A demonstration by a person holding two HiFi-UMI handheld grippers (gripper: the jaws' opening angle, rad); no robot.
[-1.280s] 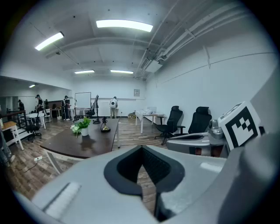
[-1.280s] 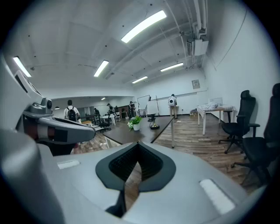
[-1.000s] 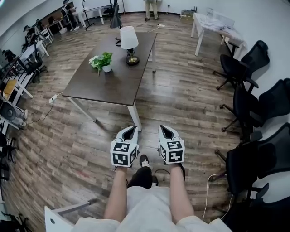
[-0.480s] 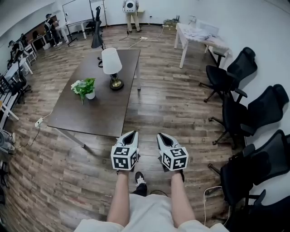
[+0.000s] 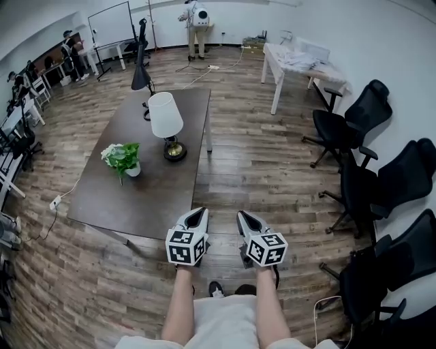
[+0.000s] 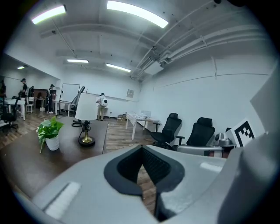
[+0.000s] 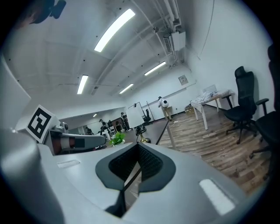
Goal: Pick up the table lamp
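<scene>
The table lamp (image 5: 166, 116) has a white shade and a brass base and stands upright on the dark brown table (image 5: 151, 199), towards its far half. My left gripper (image 5: 198, 215) and right gripper (image 5: 244, 218) are side by side at the table's near right corner, well short of the lamp. Both are shut and hold nothing. In the left gripper view the lamp (image 6: 86, 114) shows to the left, beyond my left gripper (image 6: 141, 148). In the right gripper view the lamp (image 7: 136, 116) is small and far off, above my right gripper (image 7: 138, 146).
A potted green plant (image 5: 123, 157) stands on the table left of the lamp. Black office chairs (image 5: 354, 117) line the right wall. A white table (image 5: 300, 61) and a person (image 5: 197, 19) are at the back. A black stand (image 5: 141, 68) is behind the brown table.
The whole view has advanced towards the table: the lamp and plant look nearer, and both grippers have gone from open floor to the table's near corner, still shut.
</scene>
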